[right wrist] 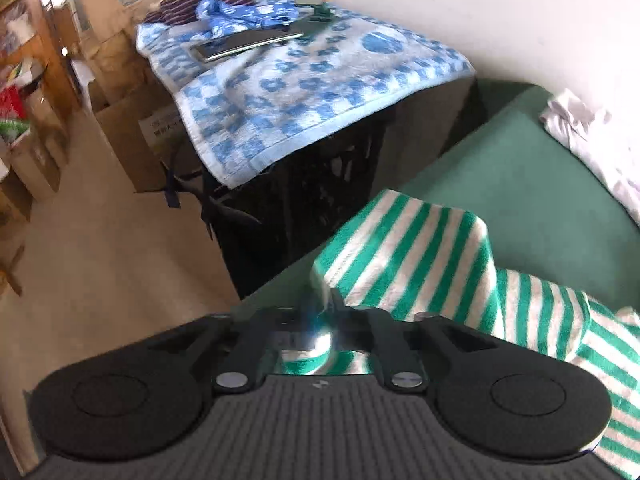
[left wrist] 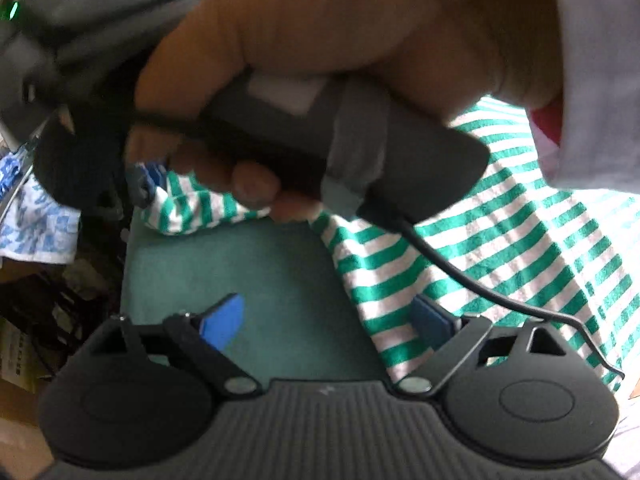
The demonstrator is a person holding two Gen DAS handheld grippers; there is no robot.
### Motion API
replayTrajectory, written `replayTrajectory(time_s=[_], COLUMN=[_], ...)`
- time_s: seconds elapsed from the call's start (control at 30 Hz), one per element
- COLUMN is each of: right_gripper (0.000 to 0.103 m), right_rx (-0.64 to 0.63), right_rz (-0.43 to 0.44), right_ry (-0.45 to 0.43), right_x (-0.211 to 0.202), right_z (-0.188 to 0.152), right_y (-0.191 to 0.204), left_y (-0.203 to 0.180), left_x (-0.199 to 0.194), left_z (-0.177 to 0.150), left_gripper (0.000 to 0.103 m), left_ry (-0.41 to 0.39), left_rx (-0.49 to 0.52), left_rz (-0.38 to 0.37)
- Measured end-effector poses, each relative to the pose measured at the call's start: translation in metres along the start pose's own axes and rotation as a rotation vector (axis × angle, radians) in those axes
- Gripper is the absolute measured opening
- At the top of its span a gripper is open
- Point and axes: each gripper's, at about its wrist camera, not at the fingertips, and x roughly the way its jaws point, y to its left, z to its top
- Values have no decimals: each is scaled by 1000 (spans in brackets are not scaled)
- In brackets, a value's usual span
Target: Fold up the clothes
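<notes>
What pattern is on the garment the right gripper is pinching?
Green and white stripes on the garment, clearest in the right wrist view, where the right gripper is shut on its edge.

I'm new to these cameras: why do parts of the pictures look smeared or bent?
Left wrist view: the hand up close is soft and blurred. Right wrist view: the shirt is smeared at the shut fingers; the fisheye bends the towel edges.

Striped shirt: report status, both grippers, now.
Right gripper shut on the striped shirt, sleeve end pinched. Left gripper open, holding nothing, above the green surface at the shirt's edge. Right hand crosses the left view, blocking much.
</notes>
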Motion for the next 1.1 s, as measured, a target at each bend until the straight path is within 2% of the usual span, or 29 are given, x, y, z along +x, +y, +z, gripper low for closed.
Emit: replayTrajectory(time_s=[0.2, 0.37, 0.53, 0.7, 0.87, 0.93, 1.0, 1.07, 1.1], right_gripper=[5, 5, 5, 6, 6, 6, 6, 6, 6], right_rx=[291, 458, 568, 575, 659, 700, 757, 831, 863], right_rz=[126, 114, 127, 102, 101, 120, 147, 188, 212], right_ry=[-139, -223, -220, -211, -160, -152, -179, -241, -281], right_x=[-32, -61, -60, -56, -48, -44, -45, -54, -62], right_z=[-6, -25, -42, -54, -74, -75, -73, -73, -75], right_y=[-66, -113, -136, -139, -156, -164, -174, -187, -193], left_y=[-5, -8, -18, -19, -20, -18, -16, -14, -13], left_x=[9, 11, 16, 16, 11, 12, 14, 15, 16], left_z=[5, 9, 15, 14, 14, 16, 20, 23, 25], left_gripper=[89, 75, 68, 56, 55, 42, 14, 2, 1], left_ry=[-8, -19, -10, -12, -18, -21, -20, -6, 3], left_rx=[-26, -40, -34, -14, -19, -42, -64, -90, -113], left_rz=[-27, -52, -87, -103, -101, -108, -117, -123, -130])
